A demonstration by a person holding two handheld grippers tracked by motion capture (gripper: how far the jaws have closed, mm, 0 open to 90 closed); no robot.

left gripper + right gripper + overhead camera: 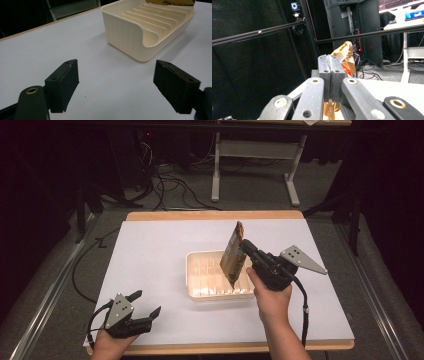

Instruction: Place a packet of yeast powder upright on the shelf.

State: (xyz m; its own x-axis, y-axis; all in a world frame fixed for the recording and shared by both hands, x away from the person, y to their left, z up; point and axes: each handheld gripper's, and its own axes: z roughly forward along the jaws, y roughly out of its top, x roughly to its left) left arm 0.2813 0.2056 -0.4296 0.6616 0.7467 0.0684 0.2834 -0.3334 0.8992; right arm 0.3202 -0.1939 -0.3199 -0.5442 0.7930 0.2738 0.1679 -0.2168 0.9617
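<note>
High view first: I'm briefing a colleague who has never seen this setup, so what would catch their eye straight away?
The shiny gold-brown foil packet stands out most, pinched in the right gripper and held tilted above the cream ribbed plastic tray at the middle of the white table. Next comes the left gripper at the near left corner, its fingers spread wide with nothing between them.

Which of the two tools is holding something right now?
The right tool, over the cream tray: its jaws are shut on the gold packet. The left tool rests open near the table's front corner.
</note>
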